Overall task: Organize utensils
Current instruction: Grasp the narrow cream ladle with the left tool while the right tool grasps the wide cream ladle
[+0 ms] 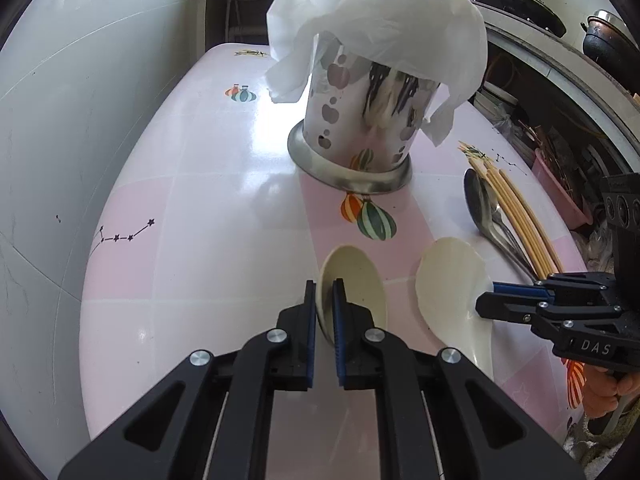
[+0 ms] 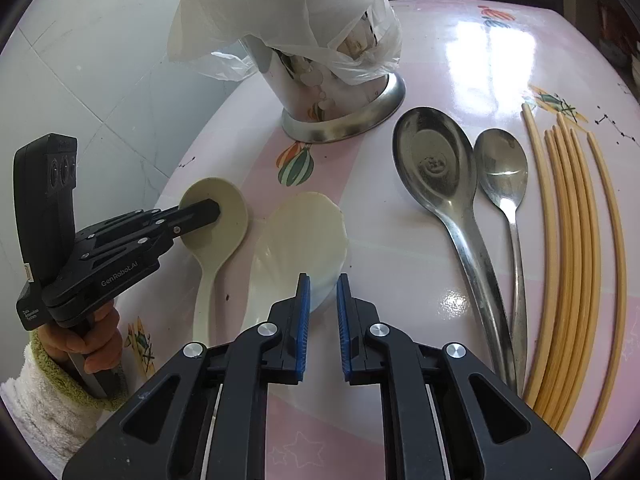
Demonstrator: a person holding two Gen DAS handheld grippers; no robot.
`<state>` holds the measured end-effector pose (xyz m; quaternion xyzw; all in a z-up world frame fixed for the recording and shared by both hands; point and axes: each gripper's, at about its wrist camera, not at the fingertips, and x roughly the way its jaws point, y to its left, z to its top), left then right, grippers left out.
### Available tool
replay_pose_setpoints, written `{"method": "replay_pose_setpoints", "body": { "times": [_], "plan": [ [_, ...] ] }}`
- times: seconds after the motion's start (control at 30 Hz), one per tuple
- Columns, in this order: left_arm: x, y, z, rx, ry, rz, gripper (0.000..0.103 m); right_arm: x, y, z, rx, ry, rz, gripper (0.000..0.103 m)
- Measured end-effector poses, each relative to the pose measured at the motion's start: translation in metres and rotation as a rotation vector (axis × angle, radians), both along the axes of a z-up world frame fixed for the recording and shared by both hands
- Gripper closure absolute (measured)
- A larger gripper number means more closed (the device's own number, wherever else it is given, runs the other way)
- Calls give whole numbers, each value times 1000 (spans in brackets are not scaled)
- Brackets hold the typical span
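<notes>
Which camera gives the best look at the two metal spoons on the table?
The right wrist view: both metal spoons lie in full there, bowls up, handles running toward the camera beside the chopsticks. The left wrist view shows them only small and foreshortened near its right edge, overlapping each other.

Counter [image 2: 460, 248]: lying glossy, showing pink and white squares with balloon prints.
Metal holder [image 2: 340, 100]: standing upright on it, wearing a white plastic bag.
Cream spoons [image 2: 304, 232]: resting mid-counter.
Steel spoons [image 2: 436, 168]: lying side by side.
Chopsticks [image 2: 576, 240]: lying beside the steel spoons.
</notes>
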<state>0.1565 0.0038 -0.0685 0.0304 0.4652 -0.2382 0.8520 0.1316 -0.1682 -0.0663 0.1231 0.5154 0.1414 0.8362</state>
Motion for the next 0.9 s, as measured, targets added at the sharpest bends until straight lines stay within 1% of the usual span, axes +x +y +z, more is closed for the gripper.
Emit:
{"method": "replay_pose_setpoints", "body": {
  "times": [0.03,0.1,0.13,0.23,0.37,0.43,0.47,0.5,0.67,0.73,0.9],
  "plan": [
    [-1,3,0,-2,1,2,96,1,-1,2,-3,-8,-9,87],
    [-3,6,0,0,-1,5,96,6,-3,6,8,-26,-20,68],
    [-4,7,-1,0,-1,6,96,9,-5,8,9,-38,-25,66],
    [-3,11,0,-6,2,9,96,18,-8,9,14,-47,-16,66],
    [-3,10,-1,-7,1,10,96,29,1,-1,6,-34,13,66],
    [-2,11,-1,-10,2,13,96,32,5,-5,5,-28,25,77],
    [-2,12,-1,-11,2,18,96,33,7,-6,4,-29,31,87],
    [-2,13,0,-10,-2,24,96,34,9,-5,2,-39,35,90],
    [-9,14,9,-14,-50,29,96,22,19,15,-43,-115,49,99],
    [-13,14,16,-22,-73,33,97,17,21,23,-63,-146,46,100],
    [-23,16,42,-45,-132,62,98,-6,15,60,-137,-265,22,102]
  ]
}}
